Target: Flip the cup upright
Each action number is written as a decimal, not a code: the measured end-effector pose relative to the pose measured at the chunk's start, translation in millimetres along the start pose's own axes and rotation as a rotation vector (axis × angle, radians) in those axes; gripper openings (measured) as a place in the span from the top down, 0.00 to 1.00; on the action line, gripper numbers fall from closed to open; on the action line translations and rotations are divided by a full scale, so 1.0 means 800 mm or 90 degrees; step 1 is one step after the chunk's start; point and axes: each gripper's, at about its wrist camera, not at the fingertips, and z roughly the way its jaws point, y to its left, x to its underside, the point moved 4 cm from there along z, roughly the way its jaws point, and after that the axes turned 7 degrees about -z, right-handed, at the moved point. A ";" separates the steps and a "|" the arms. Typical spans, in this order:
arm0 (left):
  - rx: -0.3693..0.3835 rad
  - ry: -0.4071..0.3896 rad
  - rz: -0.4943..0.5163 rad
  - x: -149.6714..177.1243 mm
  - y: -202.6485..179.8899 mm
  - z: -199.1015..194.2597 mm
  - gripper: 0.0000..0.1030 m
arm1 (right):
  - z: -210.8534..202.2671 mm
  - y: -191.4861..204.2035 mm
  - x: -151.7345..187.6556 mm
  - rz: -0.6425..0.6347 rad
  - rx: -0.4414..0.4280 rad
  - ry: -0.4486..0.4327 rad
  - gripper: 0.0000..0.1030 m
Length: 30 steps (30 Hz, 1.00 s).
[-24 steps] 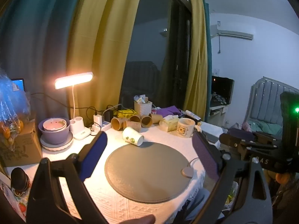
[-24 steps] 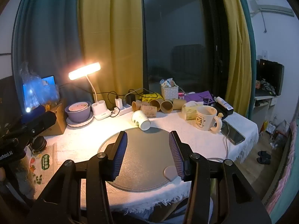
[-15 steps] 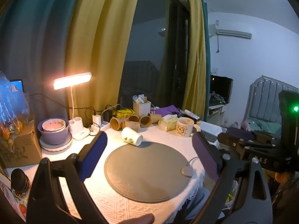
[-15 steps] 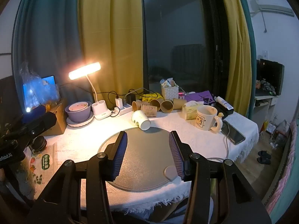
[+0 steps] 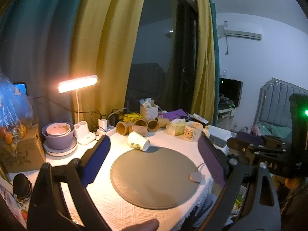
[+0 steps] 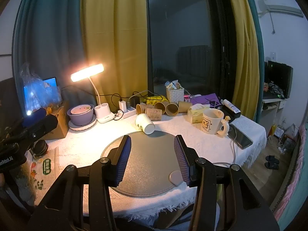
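A small white paper cup with a green leaf print (image 5: 138,143) lies on its side at the far edge of the round grey mat (image 5: 154,177), just above the middle of the left wrist frame. In the right wrist view the same cup (image 6: 144,123) sits a little above centre, its closed base turned toward the camera and lower right, its body slanting up to the left.

The left gripper (image 5: 154,159) fills the bottom of its frame with its jaws spread wide and nothing between them; its blue-padded fingers (image 5: 96,161) frame the mat from either side, well short of the cup. The right gripper (image 6: 153,156) is also parted and empty, its ribbed blue pads (image 6: 124,159) over the near half of the mat, the cup beyond them.

Behind the cup, several brown paper cups (image 6: 159,108) lie tipped over in a row. To the right stands a cream ceramic mug with a bear drawing (image 6: 211,121). In the left part of the frame, a lit white desk lamp (image 6: 87,72) shines over a purple bowl on a plate (image 6: 80,115). All rest on a white textured tablecloth (image 6: 192,134).
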 end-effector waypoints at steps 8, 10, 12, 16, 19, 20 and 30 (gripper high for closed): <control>0.001 0.000 0.000 0.001 0.003 0.001 0.10 | 0.000 -0.001 0.001 0.000 0.000 0.001 0.52; 0.001 0.000 -0.001 0.000 0.002 0.001 0.10 | 0.000 -0.001 0.001 0.000 0.000 0.001 0.52; 0.000 0.000 0.000 0.000 0.002 0.001 0.10 | 0.000 -0.001 0.001 0.000 0.000 0.001 0.52; 0.001 0.000 0.000 0.000 0.003 0.001 0.10 | -0.001 -0.001 0.001 0.000 0.000 0.001 0.52; 0.001 0.001 -0.001 0.000 0.003 0.001 0.10 | -0.001 -0.001 0.001 0.000 0.000 0.001 0.52; 0.003 0.001 -0.002 0.000 0.003 0.001 0.10 | -0.001 -0.001 0.001 0.000 0.000 0.001 0.52; 0.001 -0.008 -0.004 0.000 0.009 0.004 0.10 | -0.001 -0.001 0.001 0.000 0.000 0.002 0.52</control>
